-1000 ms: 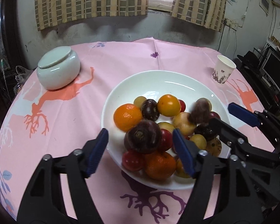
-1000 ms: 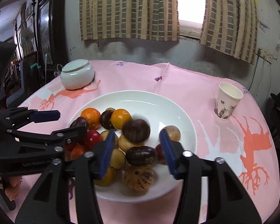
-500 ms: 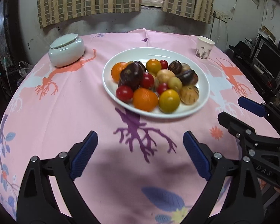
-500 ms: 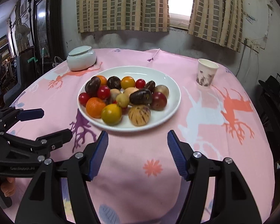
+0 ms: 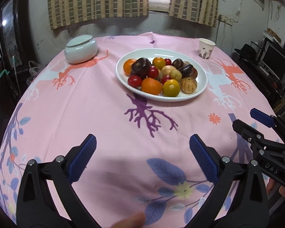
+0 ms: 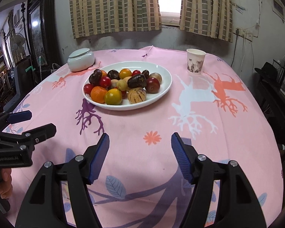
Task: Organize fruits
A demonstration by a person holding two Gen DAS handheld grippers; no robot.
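Both the left gripper [image 5: 142, 158], jaws opening, and the right gripper [image 6: 140, 155], spread and empty, hang well short of the white fruit plate [image 6: 162, 90].

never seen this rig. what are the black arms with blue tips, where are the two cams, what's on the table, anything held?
No robot here: a person holds one handheld claw in each hand. Each claw carries a fisheye camera looking forward along its two blue-padded fingers.

In the left wrist view, the left claw fills the bottom; its jaws are opening with nothing between them. The right claw shows at that picture's right edge. In the right wrist view, the right claw is likewise open and empty.

On the pink tablecloth sit a white plate piled with mixed fruit, a lidded white jar and a paper cup. Both claws hang over bare cloth, short of the plate. Nothing is held.
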